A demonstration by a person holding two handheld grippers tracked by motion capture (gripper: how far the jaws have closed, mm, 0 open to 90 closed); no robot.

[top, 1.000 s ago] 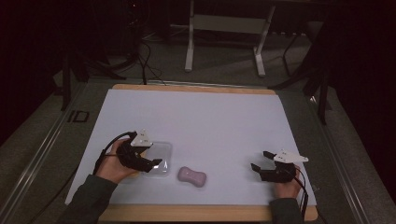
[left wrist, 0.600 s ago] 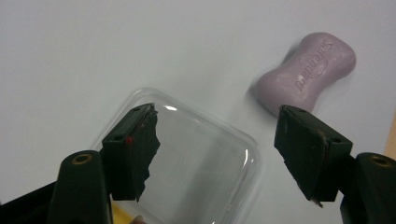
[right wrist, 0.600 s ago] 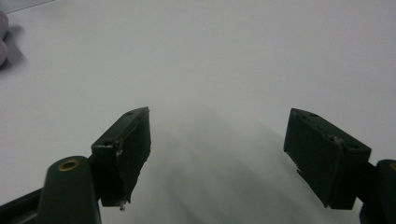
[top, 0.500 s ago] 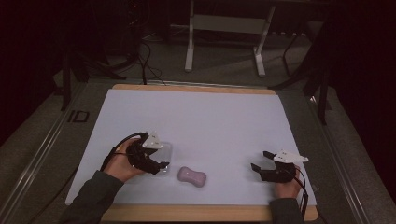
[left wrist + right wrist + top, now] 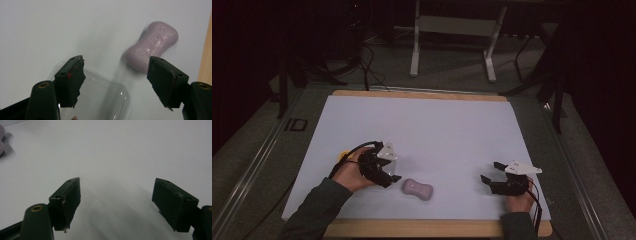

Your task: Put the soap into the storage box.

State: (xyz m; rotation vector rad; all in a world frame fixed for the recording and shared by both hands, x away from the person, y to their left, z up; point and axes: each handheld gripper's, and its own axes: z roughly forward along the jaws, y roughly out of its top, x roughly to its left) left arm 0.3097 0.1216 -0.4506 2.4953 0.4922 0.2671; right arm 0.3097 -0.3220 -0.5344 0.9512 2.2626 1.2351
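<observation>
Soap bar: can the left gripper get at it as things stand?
Probably yes. The left gripper has its jaws open with nothing between them, and the soap bar lies just ahead on bare mat. The clear lid sits under the jaws, not across the way.

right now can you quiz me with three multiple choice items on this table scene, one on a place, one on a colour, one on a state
1. Where does the soap bar lie?
A. between the two tongs
B. at the far edge of the white mat
C. on the floor

2. What colour is the soap bar?
A. green
B. pale purple
C. black

3. How do the left tongs stand?
A. shut on the soap bar
B. open, holding nothing
C. shut on the clear plastic tray

Answers:
1 A, the high view shows it between the left tongs and the right tongs.
2 B, the left gripper view shows it clearly.
3 B, the jaws stand apart, touching nothing.
</observation>
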